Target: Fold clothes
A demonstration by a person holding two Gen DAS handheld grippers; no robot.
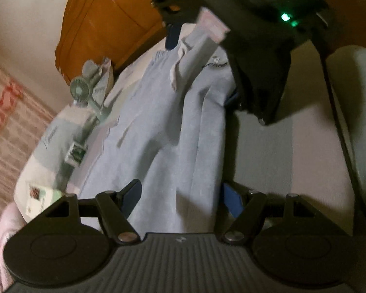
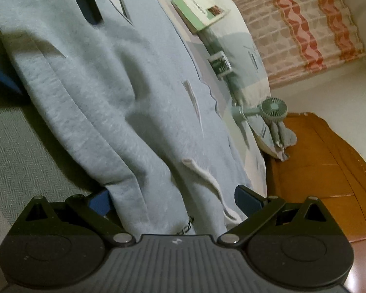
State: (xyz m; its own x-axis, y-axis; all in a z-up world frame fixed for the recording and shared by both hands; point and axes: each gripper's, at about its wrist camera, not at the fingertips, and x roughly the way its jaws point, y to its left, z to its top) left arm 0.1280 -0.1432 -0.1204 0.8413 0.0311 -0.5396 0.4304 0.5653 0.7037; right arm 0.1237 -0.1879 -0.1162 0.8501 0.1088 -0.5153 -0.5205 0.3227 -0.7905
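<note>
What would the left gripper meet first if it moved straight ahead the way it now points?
Probably the grey garment: the left gripper has its jaws open around the near end. Farther along that line the right gripper is at the far end, though depth is unclear.

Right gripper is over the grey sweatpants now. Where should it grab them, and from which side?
Grip the waistband end of the grey sweatpants, beside the white drawstring, coming straight in along the pants' length. That end already lies between the open jaws of the right gripper, and its doubled edge looks thick enough to pinch. The left gripper straddles the opposite end.
</note>
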